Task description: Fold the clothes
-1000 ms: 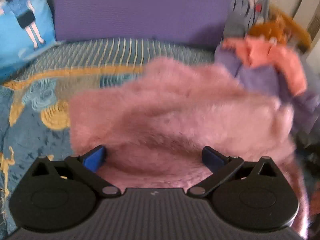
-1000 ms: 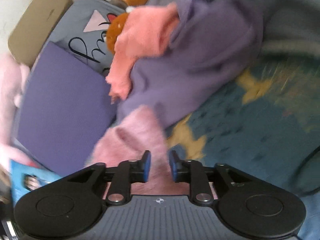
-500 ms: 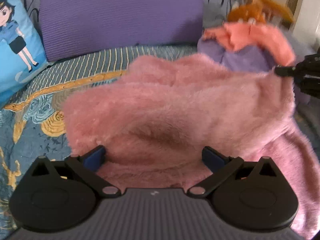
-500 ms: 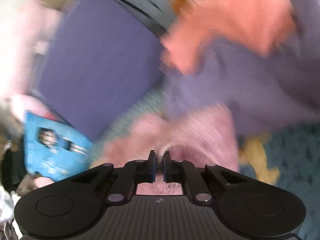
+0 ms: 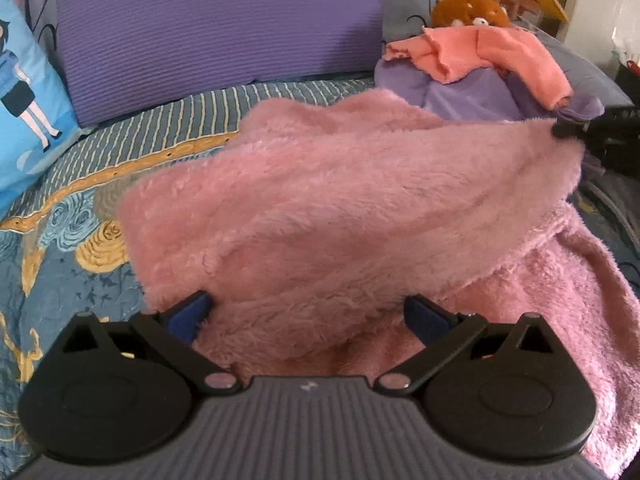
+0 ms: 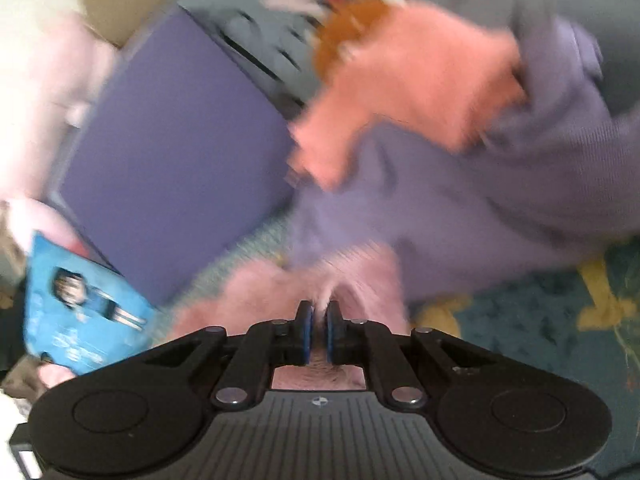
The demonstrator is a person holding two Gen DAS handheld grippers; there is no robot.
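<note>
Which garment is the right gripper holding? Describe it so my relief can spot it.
On the blue patterned bedspread, before the purple cushion, lies a fluffy pink garment; the right gripper pinches its corner. Only it is furry; the lilac garment and salmon garment behind are smooth.

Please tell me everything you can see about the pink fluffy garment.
The pink fluffy garment looks like thick plush fleece, with no buttons or zip showing. It is bunched and partly lifted above the blue patterned bedspread. The right gripper is shut on one edge, raising it into a peak. The left gripper is open, its blue fingers astride the near fold. Behind lies a purple garment.
</note>
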